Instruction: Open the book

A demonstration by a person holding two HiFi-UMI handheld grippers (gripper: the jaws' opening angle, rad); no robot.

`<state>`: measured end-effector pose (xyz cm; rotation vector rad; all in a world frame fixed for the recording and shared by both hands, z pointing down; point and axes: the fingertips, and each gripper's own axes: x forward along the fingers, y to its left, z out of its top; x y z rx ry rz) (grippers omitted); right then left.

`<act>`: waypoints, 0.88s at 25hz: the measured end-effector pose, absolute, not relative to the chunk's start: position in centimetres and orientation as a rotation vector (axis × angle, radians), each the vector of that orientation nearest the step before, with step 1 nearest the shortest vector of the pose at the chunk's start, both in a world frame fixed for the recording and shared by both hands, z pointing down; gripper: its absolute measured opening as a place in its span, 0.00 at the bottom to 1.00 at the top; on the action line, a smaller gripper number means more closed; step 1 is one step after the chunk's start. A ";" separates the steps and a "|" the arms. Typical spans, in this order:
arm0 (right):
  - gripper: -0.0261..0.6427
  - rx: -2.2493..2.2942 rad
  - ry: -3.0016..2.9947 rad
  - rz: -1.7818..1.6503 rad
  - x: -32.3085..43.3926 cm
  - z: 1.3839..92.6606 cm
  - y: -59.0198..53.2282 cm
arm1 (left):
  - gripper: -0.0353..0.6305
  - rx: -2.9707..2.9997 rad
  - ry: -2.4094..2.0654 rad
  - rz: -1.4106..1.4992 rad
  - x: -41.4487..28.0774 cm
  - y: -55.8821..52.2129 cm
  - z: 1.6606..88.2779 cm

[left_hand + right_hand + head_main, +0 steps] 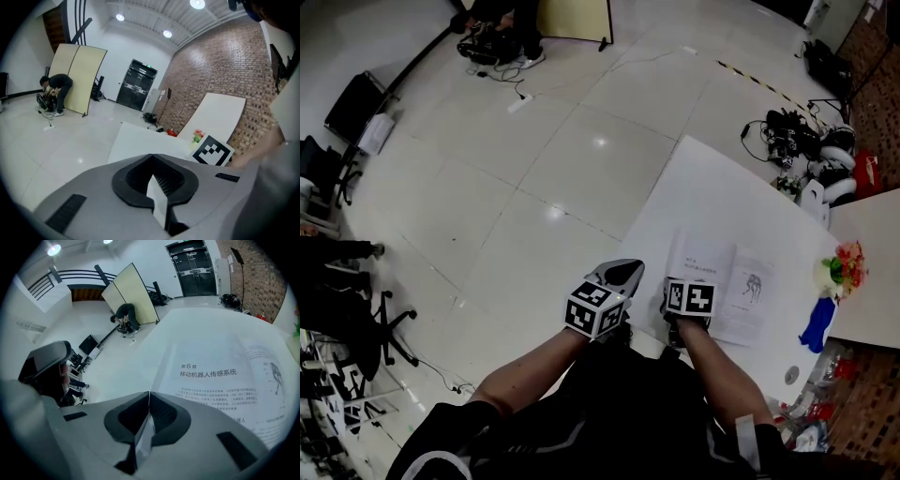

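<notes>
While book [727, 286] lies open on white table [694, 187] just ahead of right gripper [149, 397], jaws pressed together, empty; left gripper [619, 274] beside it, jaws likewise closed, empty.

Glossy white tiled floor [534, 141], ceiling lamp glare on it. Red brick wall [211, 70] on one side, other walls white. Dark double door [137, 84] at far end. Recessed ceiling lights [197, 3] lit. Pale yellow folding partition [77, 75] standing on floor, person [56, 86] bent over beside it. Black office chairs [356, 319] along room edge. White tabletop [703, 187] near brick wall; cable and gear clutter [787, 136] on floor beyond its far end.
</notes>
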<state>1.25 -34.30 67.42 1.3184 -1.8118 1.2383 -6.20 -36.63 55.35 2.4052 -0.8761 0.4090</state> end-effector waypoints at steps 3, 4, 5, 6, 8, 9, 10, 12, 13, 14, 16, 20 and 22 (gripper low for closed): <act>0.04 1.319 -1.796 1.256 1.0 68.6 -34.4 | 0.05 2.397 -0.877 0.421 -6.9 -36.9 55.8; 0.04 1.320 -1.798 1.257 0.8 68.7 -34.5 | 0.05 2.396 -0.876 0.423 -7.1 -37.0 55.9; 0.04 1.317 -1.803 1.253 0.7 68.8 -34.5 | 0.05 2.394 -0.877 0.425 -7.3 -37.1 56.0; 0.04 1.310 -1.808 1.248 0.5 68.8 -34.5 | 0.05 2.392 -0.876 0.428 -7.4 -37.1 56.1; 0.05 1.301 -1.818 1.247 0.4 68.6 -34.4 | 0.05 2.391 -0.872 0.430 -7.4 -37.1 56.2; 0.05 1.304 -1.825 1.251 0.4 68.3 -34.3 | 0.05 2.393 -0.867 0.429 -7.2 -37.1 56.1; 0.05 1.312 -1.839 1.257 0.5 67.8 -34.2 | 0.05 2.396 -0.863 0.426 -7.1 -37.1 56.0; 0.05 1.344 -1.898 1.274 0.7 66.4 -34.2 | 0.05 2.407 -0.855 0.418 -6.7 -37.2 55.7; 0.05 1.357 -1.940 1.282 0.8 65.5 -34.3 | 0.05 2.413 -0.851 0.414 -6.4 -37.3 55.6; 0.05 1.365 -1.981 1.288 1.0 64.6 -34.4 | 0.05 2.418 -0.847 0.411 -6.1 -37.4 55.5; 0.05 1.408 -2.047 1.283 2.0 62.4 -34.7 | 0.05 2.427 -0.834 0.408 -5.3 -37.6 55.2; 0.05 1.585 -2.145 1.187 6.9 56.9 -35.1 | 0.05 2.463 -0.813 0.374 -3.0 -37.7 53.5; 0.05 1.687 -2.134 1.107 10.7 54.8 -34.8 | 0.05 2.489 -0.804 0.358 -1.6 -37.8 52.6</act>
